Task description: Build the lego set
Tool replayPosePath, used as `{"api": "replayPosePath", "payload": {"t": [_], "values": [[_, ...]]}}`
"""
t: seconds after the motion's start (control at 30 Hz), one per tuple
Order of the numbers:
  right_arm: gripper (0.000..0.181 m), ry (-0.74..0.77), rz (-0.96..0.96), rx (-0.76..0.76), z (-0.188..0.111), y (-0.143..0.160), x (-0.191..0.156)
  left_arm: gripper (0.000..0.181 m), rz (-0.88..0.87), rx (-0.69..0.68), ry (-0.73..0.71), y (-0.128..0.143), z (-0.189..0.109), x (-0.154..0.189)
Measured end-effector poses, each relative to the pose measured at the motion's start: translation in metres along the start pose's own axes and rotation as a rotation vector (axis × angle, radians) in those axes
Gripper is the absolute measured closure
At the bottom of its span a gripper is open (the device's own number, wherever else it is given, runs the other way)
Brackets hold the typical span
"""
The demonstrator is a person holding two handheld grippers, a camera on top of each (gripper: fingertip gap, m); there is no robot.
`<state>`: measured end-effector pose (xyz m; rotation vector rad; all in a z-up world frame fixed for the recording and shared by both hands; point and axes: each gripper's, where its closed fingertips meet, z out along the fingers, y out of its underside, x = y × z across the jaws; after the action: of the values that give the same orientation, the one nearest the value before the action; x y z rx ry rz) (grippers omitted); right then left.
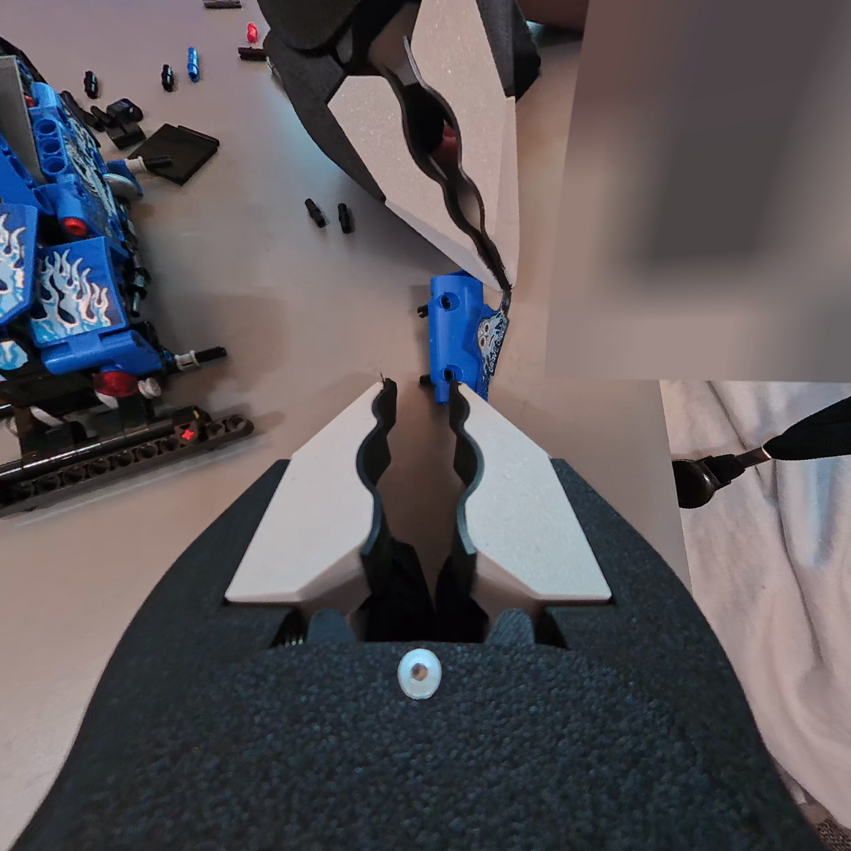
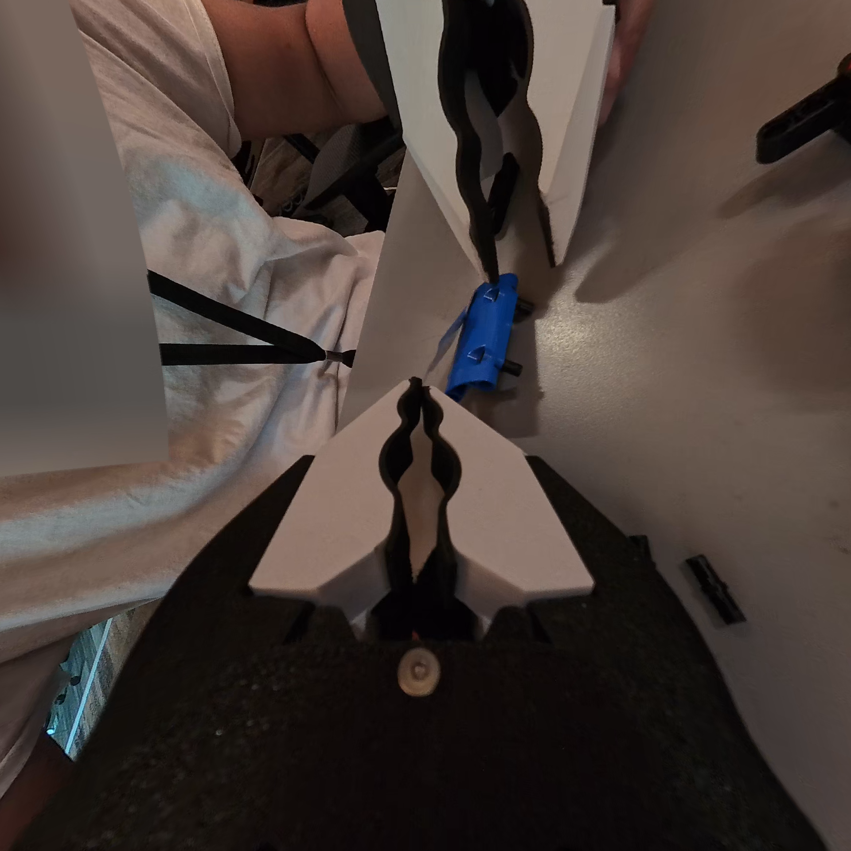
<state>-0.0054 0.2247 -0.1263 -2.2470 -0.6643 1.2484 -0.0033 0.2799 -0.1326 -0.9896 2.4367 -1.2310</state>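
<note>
A blue lego panel [image 1: 453, 331] with a printed sticker edge and two black pins in its side lies on the pale table [image 1: 276, 276]. My left gripper [image 1: 421, 384] is open; its right fingertip [image 1: 453, 391] touches the panel's near end. My right gripper [image 2: 416, 384] is shut, its tips pinching the panel's thin stickered edge. In the right wrist view the panel [image 2: 483, 336] lies just beyond those tips, and the left gripper [image 2: 520, 267] reaches in from above with its jaws apart. The right gripper also shows in the left wrist view [image 1: 504, 285], coming from the top.
A part-built blue truck with flame stickers [image 1: 69, 299] and a long black beam [image 1: 124, 451] stand at the left. Loose black pins [image 1: 329, 215], a blue pin [image 1: 193, 64] and a black flat plate [image 1: 177, 152] lie behind. A black connector [image 2: 714, 589] lies at the right. A person in white sits at the table edge [image 1: 760, 575]. There is about 6 centimeters between the tips of the two grippers. Both grippers' tips are roughly 20 centimeters from the black flat plate [image 1: 177, 152].
</note>
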Motion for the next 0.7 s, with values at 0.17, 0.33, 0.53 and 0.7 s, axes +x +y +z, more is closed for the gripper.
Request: {"api": "replayPosePath", "payload": {"t": [0.17,0.33,0.53,0.7], "values": [[0.181,0.002,-0.011,-0.001,0.0001,-0.0002,-0.0015,0.16,0.004,0.0,-0.008,0.0,0.0001,-0.0005],[0.181,0.008,-0.023,0.002,0.0002,-0.0014,-0.0026,0.159,0.005,0.015,-0.007,-0.0019,-0.0015,-0.0003],[0.181,0.029,-0.04,-0.002,-0.0014,-0.0017,-0.0028,0.165,0.01,0.01,0.003,-0.0014,-0.0008,0.0014],[0.181,0.053,-0.06,0.007,-0.0055,-0.0042,-0.0025,0.172,0.022,0.0,0.013,-0.0002,0.0001,0.004]]}}
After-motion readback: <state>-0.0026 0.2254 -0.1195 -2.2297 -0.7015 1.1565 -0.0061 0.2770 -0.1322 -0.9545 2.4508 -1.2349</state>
